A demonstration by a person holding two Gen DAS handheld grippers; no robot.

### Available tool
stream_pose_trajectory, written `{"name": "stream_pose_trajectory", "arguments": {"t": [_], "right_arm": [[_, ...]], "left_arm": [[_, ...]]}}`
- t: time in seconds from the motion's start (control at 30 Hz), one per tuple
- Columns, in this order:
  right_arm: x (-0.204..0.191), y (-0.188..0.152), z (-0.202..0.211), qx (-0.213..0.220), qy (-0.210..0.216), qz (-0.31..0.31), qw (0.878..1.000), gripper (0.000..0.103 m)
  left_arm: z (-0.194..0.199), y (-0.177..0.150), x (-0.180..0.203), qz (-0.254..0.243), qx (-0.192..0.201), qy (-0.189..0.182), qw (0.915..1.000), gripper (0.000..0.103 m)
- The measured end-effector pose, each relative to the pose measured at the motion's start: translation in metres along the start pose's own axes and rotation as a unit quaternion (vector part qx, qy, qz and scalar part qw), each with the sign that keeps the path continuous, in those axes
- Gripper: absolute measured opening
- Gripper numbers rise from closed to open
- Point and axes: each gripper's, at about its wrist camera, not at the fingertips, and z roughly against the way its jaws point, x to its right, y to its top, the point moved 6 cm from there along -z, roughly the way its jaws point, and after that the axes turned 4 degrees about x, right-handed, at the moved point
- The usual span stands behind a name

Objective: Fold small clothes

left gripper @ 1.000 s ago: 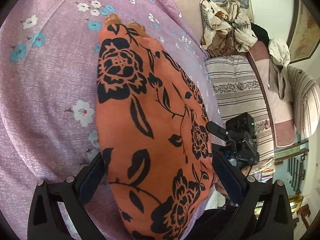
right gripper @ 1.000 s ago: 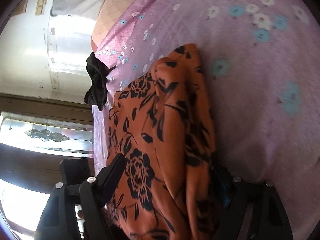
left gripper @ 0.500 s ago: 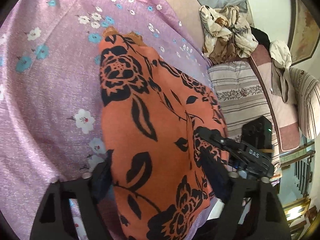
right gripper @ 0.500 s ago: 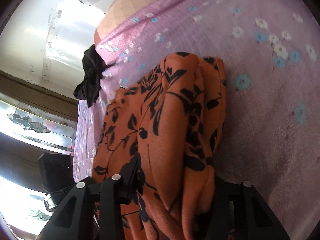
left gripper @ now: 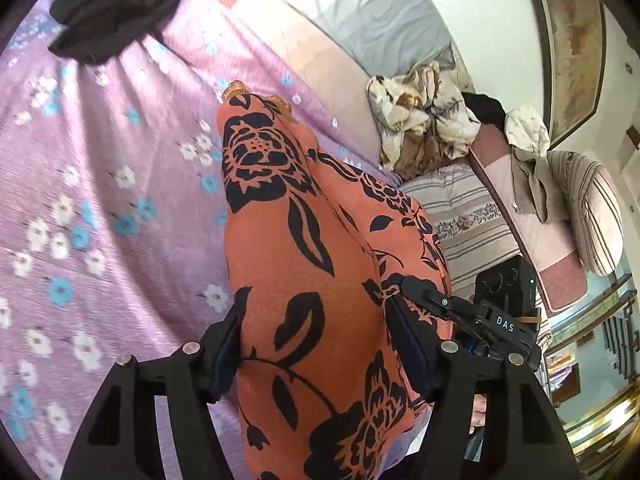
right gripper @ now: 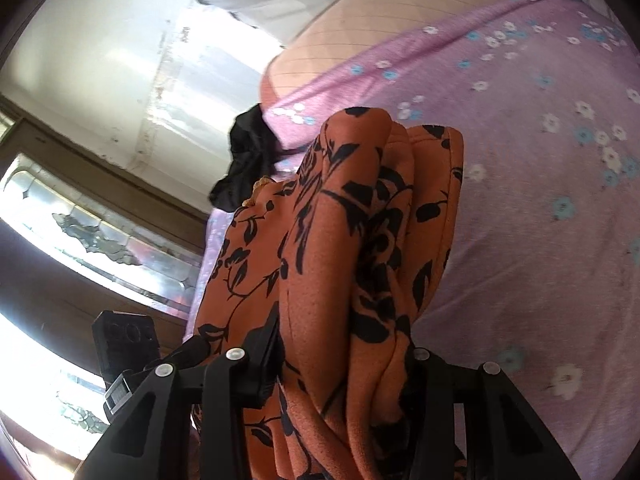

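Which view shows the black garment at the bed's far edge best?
The left wrist view: the black garment lies crumpled in full on the purple floral sheet. In the right wrist view it is smaller and partly hidden behind the orange floral cloth.

Bright daylight, blown-out window glare at left, motion blur, fisheye-warped dark edges.

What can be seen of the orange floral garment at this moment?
The orange garment is a soft, thin-looking fabric printed with black roses and leaves, with a bit of tan trim at its far end. It runs lengthwise away from both cameras, bunched into long folds, its far end resting on the purple flowered bedsheet. The left tongs are closing, pads against its sides; the right tongs are clamped on a thicker gathered bundle.
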Motion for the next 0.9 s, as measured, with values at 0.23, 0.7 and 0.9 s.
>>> {"name": "stream_pose_trajectory", "arguments": {"t": [0.23,0.7,0.9], "right_arm": [[-0.023,-0.015,-0.017,-0.014,0.016,0.013,1.0,0.043],[-0.038,-0.037,-0.061,-0.058,0.013,0.015,0.998,0.043],[-0.038,-0.041,-0.078,-0.074,0.002,0.011,0.997,0.043]], "left_arm": [[0.021,-0.001,-0.013,-0.019,0.018,0.041,0.9988,0.068],[0.039,-0.008,-0.04,-0.044,0.02,0.117,0.992,0.068],[0.038,-0.015,-0.047,-0.055,0.012,0.143,0.9881,0.068]]}}
